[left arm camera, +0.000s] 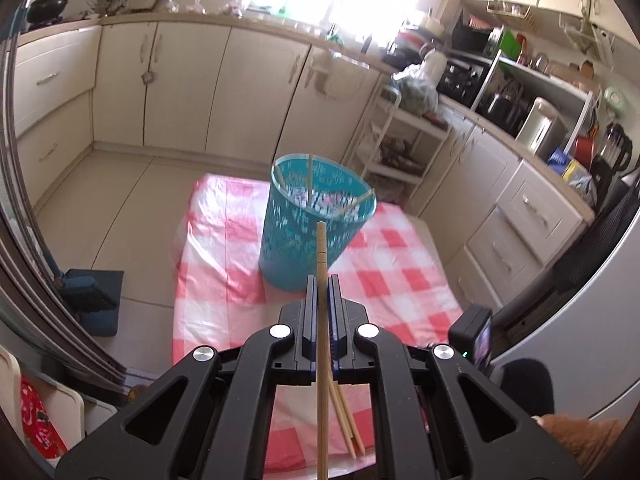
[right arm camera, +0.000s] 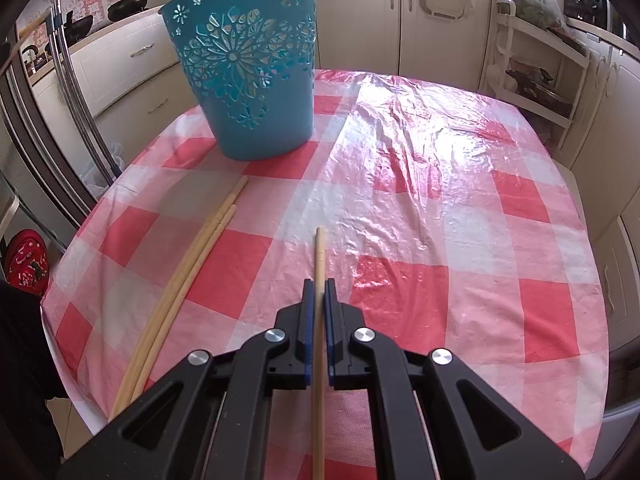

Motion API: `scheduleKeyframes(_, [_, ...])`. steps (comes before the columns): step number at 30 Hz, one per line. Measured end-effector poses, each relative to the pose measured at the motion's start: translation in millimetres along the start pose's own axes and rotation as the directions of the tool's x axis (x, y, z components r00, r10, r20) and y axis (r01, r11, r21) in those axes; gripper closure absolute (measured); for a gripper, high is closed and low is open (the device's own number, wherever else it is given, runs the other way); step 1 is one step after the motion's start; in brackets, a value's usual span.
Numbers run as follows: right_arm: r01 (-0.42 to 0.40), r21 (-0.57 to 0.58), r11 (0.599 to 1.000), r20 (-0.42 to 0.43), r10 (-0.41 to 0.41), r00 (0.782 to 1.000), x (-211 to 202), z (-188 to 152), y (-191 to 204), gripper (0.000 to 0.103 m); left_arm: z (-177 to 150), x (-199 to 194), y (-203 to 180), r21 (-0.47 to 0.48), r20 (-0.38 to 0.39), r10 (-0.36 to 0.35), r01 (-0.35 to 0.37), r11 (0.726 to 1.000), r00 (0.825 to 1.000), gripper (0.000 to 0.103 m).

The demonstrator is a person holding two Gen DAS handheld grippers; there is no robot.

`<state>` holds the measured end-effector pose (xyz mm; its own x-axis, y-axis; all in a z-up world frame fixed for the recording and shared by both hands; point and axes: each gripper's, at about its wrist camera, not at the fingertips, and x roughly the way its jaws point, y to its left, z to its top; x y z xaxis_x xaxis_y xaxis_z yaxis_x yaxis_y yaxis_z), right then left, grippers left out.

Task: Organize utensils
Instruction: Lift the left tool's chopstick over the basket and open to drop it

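**A:** Which step is this, and where are the utensils?

**B:** Judging by the scene, loading chopsticks into the teal plastic basket (left arm camera: pixel 316 220). The left gripper (left arm camera: pixel 322 280) has its fingers pinched on one wooden chopstick (left arm camera: pixel 321 248), carried above the table with its tip pointing toward the basket's rim. The right gripper (right arm camera: pixel 319 284), nearer the table, pinches a second chopstick (right arm camera: pixel 319 256), short of the basket. A few chopsticks (left arm camera: pixel 310 176) already lean inside the basket. A loose bundle of chopsticks (right arm camera: pixel 188 280) lies flat on the cloth, in front of the basket's base and left of it.

**A:** What does the next move need?

**B:** Probably bringing the left chopstick's tip over the basket's open mouth, tilting it down, then releasing.

**A:** Materials and shapes?

**B:** The chopsticks are pale, slender, round sticks. The basket is a tapered tub with flower-shaped cutouts. It stands on a red-and-white checked tablecloth (right arm camera: pixel 400 220) under crinkled, glossy clear plastic.
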<state>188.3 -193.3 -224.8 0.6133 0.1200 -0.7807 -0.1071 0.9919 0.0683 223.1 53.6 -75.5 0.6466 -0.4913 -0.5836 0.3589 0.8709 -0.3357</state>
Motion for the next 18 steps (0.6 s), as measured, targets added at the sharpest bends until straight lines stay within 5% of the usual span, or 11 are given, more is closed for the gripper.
scheduleKeyframes(18, [-0.015,0.016,1.000,-0.004,0.016,1.000,0,2,-5,0.097,81,-23,3,-0.059,0.220,0.000,0.014,0.998,0.976,0.098])
